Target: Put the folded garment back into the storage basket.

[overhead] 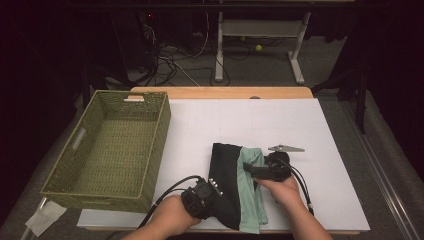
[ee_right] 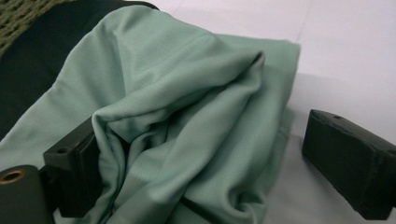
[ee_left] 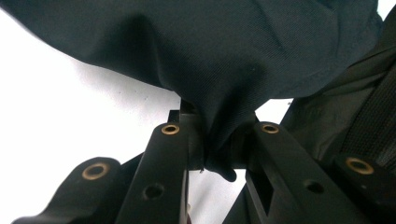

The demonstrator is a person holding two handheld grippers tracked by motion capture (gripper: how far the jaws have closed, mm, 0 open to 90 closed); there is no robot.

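Fabric is what I have in hand: my left gripper (overhead: 202,196) has its jaws clamped on a pinch of the dark garment (overhead: 225,182), well right of the green wicker basket (overhead: 112,150). My right gripper (overhead: 255,171) stands with jaws apart, straddling a fold of the mint cloth (ee_right: 187,116), farther right of the basket, on the white sheet (overhead: 320,145).
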